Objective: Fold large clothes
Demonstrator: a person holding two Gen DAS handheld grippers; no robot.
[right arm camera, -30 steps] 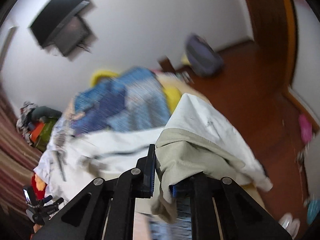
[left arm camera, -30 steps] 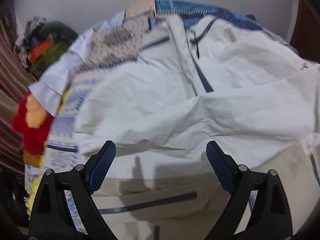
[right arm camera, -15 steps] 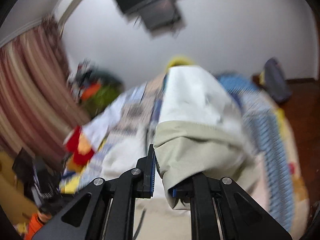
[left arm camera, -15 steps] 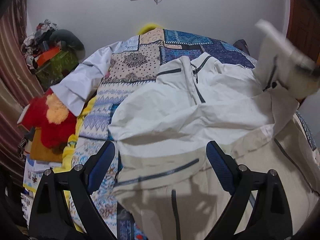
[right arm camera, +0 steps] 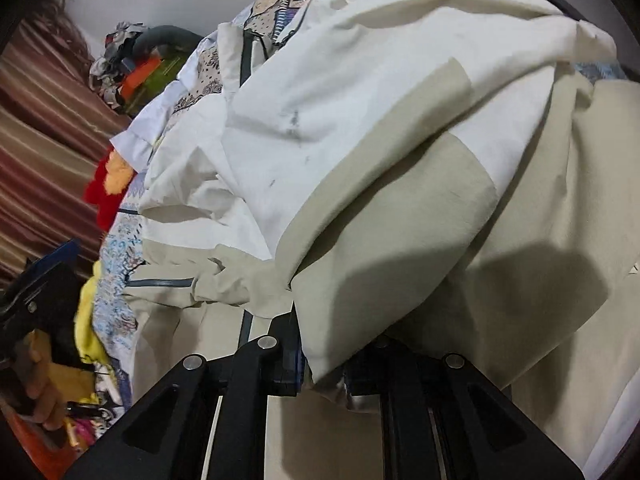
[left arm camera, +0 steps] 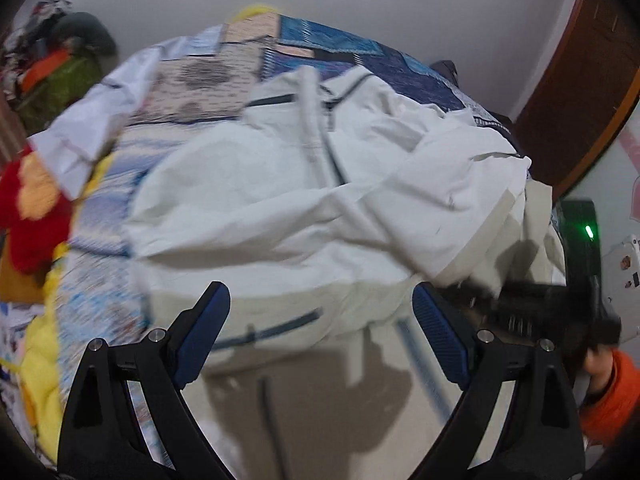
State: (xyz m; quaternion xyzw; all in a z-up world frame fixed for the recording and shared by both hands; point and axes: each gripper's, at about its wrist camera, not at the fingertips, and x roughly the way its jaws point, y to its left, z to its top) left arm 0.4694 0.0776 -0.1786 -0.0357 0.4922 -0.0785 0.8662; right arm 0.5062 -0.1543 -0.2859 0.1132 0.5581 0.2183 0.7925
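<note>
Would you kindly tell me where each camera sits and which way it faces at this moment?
Left wrist: sits on the left claw, tilted down over the jacket on the bed; its open blue fingers show, plus an orange sleeve.
Right wrist: sits on the right claw, tilted down, close to the jacket sleeve it clamps; a hand shows at the left edge.
Shared: the jacket, the patterned bed, the red plush toy.
</note>
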